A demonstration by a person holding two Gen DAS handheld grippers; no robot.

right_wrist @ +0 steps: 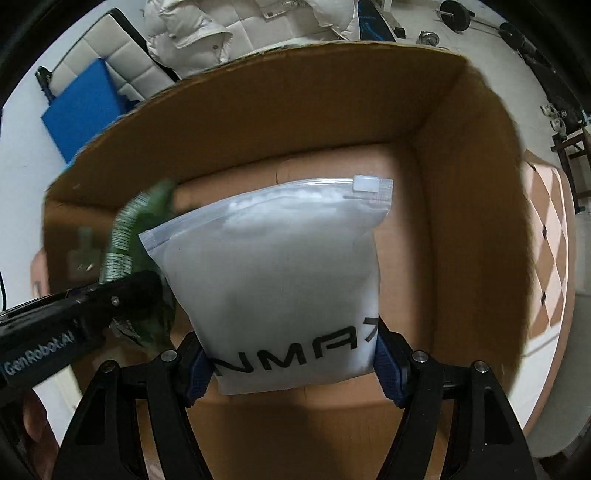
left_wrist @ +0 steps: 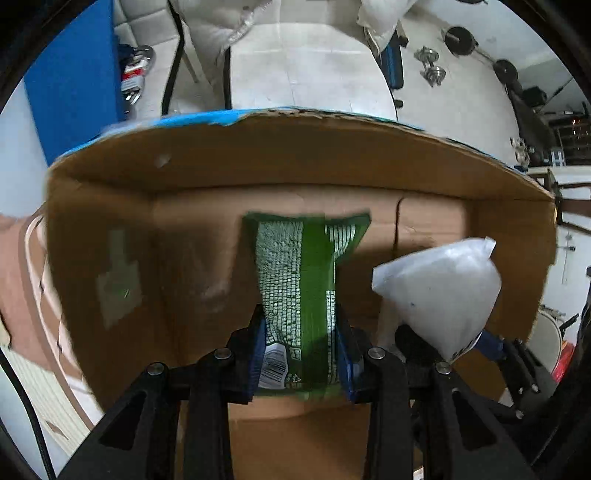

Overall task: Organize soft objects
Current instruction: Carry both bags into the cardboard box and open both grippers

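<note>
My left gripper (left_wrist: 301, 354) is shut on a green printed soft pack (left_wrist: 303, 280) and holds it over the open cardboard box (left_wrist: 258, 158). My right gripper (right_wrist: 291, 362) is shut on a white zip-lock pouch (right_wrist: 273, 280) with black letters, also held over the box (right_wrist: 461, 184). In the left wrist view the white pouch (left_wrist: 439, 291) hangs to the right of the green pack. In the right wrist view the green pack (right_wrist: 133, 236) and the left gripper's body show at the left, close beside the pouch.
The box floor (left_wrist: 184, 258) is bare brown cardboard. A blue mat (right_wrist: 81, 114), a white padded seat with a white jacket (right_wrist: 184, 33) and dumbbells (left_wrist: 430, 64) lie on the floor beyond. A checkered tabletop (right_wrist: 550, 236) shows at the right.
</note>
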